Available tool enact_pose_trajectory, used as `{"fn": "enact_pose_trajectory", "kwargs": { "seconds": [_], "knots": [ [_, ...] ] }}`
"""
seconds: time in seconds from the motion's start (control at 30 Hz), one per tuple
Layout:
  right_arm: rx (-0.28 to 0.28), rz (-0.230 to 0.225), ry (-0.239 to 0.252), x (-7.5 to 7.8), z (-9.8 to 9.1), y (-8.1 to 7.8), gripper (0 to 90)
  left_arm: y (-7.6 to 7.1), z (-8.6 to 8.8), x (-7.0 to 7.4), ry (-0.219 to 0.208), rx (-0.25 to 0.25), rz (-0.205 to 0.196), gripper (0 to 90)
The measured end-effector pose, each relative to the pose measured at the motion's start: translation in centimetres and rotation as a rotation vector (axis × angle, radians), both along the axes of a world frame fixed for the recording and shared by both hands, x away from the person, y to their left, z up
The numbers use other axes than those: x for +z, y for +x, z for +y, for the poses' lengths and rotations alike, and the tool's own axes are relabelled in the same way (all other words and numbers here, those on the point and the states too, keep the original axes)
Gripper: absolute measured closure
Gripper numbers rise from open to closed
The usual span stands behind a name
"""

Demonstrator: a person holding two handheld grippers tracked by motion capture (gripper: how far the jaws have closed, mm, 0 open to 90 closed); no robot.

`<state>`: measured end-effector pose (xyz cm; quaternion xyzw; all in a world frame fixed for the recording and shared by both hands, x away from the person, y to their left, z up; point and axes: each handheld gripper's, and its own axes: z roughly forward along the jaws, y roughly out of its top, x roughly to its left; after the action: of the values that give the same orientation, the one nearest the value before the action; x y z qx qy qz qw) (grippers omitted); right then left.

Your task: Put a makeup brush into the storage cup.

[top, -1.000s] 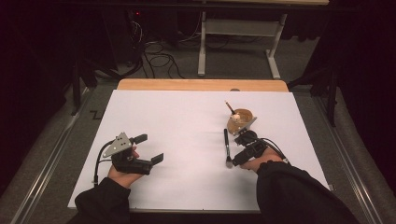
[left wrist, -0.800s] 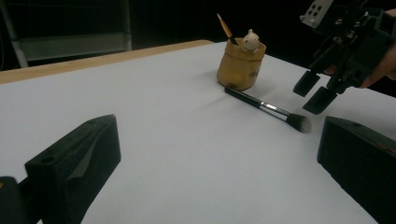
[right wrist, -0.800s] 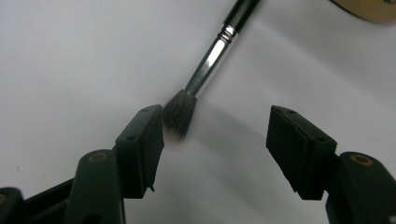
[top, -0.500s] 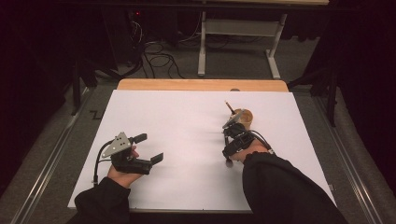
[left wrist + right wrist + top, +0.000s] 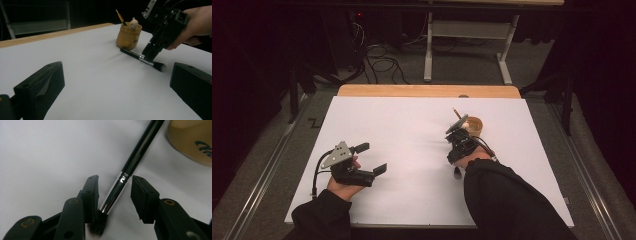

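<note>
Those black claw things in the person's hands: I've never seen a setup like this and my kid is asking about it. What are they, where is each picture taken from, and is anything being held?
A person sits at a table covered in white and holds a hand-operated gripper in each hand, each with two black jaws. The high view looks down from above the person. The other two pictures come from small cameras riding on the grippers, looking along their jaws.

On the table stand a small tan pot with a pencil-like stick in it, and beside it lies a makeup brush with a black handle and silver collar.

The left gripper rests open, with nothing between its jaws. The right gripper has its jaws either side of the brush's silver collar and has just been closing on it; a gap shows at one pad, so the brush is not yet gripped.
</note>
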<state>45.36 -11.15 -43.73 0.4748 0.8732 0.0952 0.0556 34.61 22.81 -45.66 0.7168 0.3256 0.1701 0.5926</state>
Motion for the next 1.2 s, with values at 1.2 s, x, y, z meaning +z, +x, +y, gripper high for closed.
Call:
{"fn": "enact_pose_trajectory", "kwargs": {
  "seconds": [1.2],
  "knots": [
    [0.038,0.017,-0.076,-1.3,0.3,0.3,79.4,0.0,0.1,0.1,-0.006,0.0,-0.006,0.2]
  ]
}}
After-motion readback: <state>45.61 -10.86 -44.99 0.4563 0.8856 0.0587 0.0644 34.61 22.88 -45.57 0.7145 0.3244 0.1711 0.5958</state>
